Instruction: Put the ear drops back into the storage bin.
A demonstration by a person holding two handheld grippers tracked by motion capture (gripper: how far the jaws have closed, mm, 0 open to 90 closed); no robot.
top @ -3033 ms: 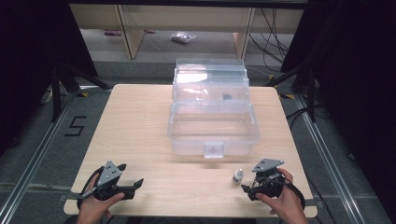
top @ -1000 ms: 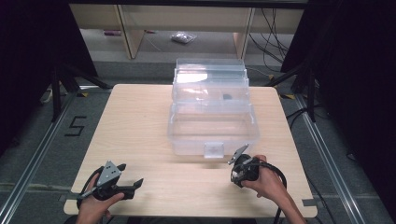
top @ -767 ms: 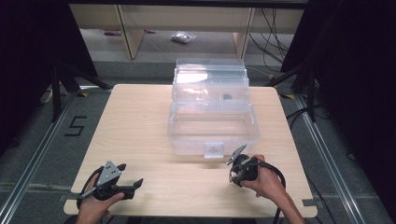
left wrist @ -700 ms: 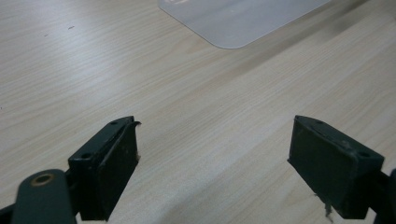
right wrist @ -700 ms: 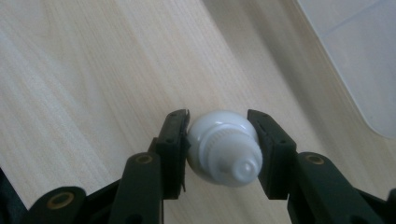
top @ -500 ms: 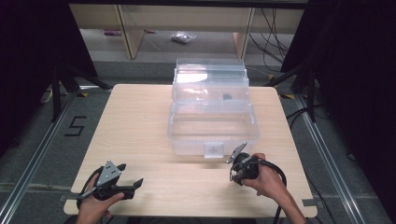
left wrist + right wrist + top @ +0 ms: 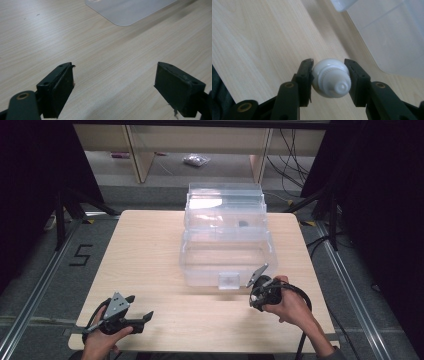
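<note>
Since three seconds ago the right gripper [image 7: 329,75] has reached forward to the small white bottle [image 7: 331,78] that stood just before the clear plastic box [image 7: 227,251], and its jaws have just been closing; now they clench the bottle by its sides, nozzle toward the camera. To carry it well, lift straight up and clear the box's front wall before moving over it. The left gripper [image 7: 115,92] rests released on the table [image 7: 150,255].

The small bottle [image 7: 331,78] is plain white with a ridged cap, gripped between the matt black jaws of the right gripper [image 7: 329,80]. The table [image 7: 150,250] is pale wood with fine straight grain, and at its twelve o'clock side stands a clear, colourless plastic box [image 7: 227,240]. The left gripper [image 7: 131,316] is black with a grey plate.
</note>
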